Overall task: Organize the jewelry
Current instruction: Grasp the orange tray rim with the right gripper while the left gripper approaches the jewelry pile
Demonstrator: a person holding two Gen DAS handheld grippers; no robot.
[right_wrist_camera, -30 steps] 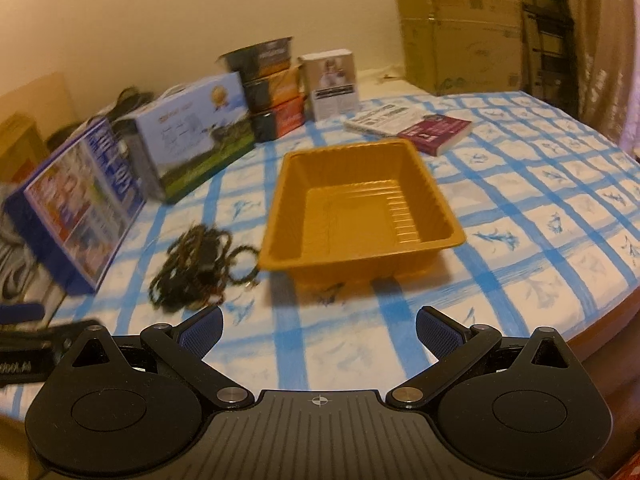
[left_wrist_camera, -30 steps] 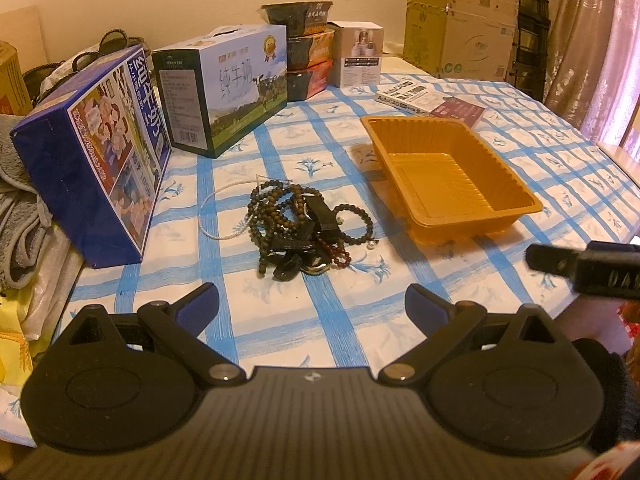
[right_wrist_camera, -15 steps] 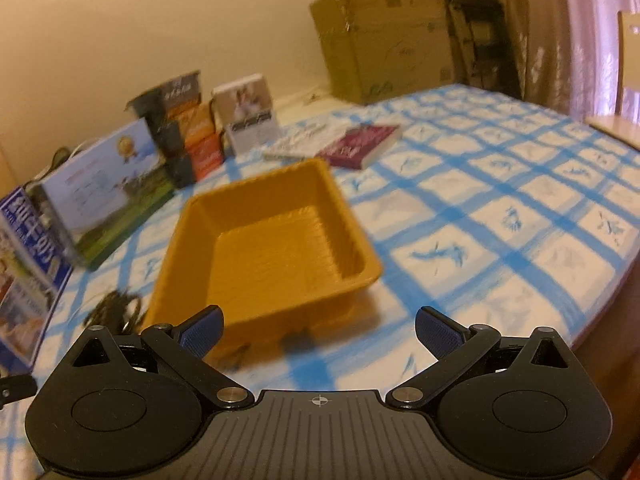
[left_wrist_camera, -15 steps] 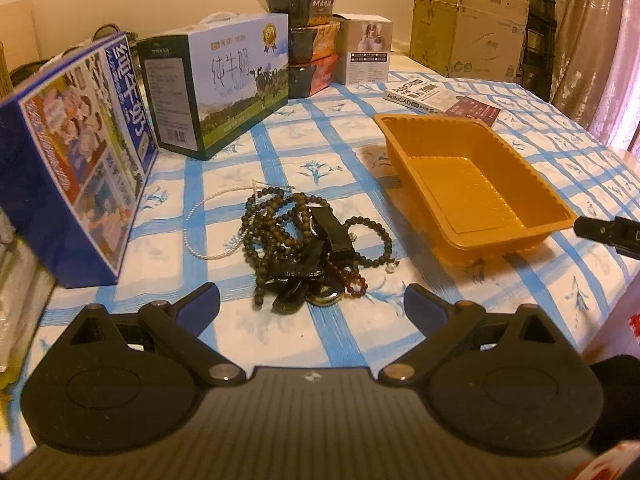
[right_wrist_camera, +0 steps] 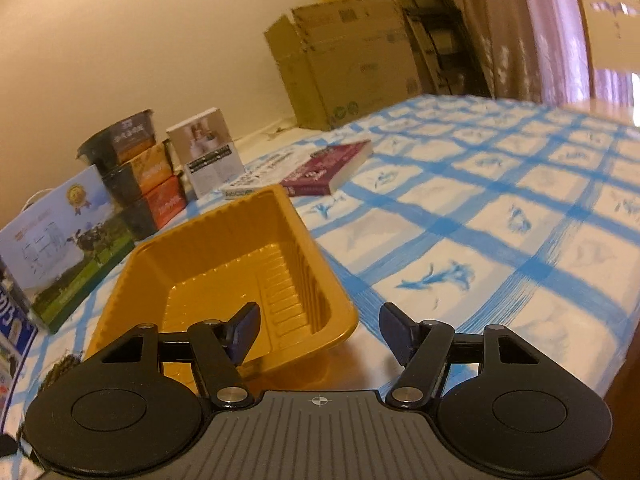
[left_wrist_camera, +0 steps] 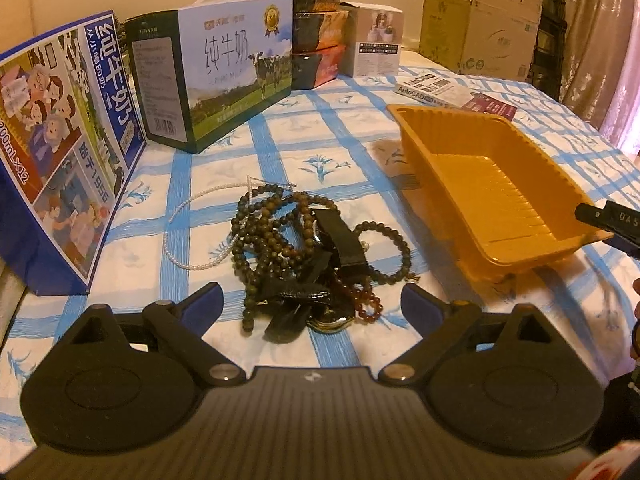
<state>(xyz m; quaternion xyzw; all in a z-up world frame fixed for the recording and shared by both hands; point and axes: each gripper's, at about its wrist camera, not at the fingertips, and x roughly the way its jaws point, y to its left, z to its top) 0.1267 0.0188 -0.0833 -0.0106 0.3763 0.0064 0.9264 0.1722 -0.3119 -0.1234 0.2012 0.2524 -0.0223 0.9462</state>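
Dark wooden beads, a black strap and a string of pale pearls make up the jewelry pile (left_wrist_camera: pixel 304 256), which lies on the blue-checked tablecloth (left_wrist_camera: pixel 280 148) at the centre of the left wrist view, just above and between the spread fingers of the left gripper (left_wrist_camera: pixel 312 300). Those jaws are released and empty; the pile sits straight ahead of them, its long axis running from upper frame toward the lower centre. The orange tray (left_wrist_camera: pixel 492 196), bare inside, stands to the right of the pile, close but apart from it. The left hand is clearly the nearer one to the jewelry. In the right wrist view the right gripper (right_wrist_camera: pixel 316 332) brackets the tray's near right corner: one pad hangs over the tray's inside, the other over the cloth beyond the rim, neither pressing the wall yet. Its jaws have just been closing, with that corner between them. Compared with a second ago, the pile looms larger and lower in the left view, and the right view has swung from a broad look at the table to a tilted close-up of the tray.
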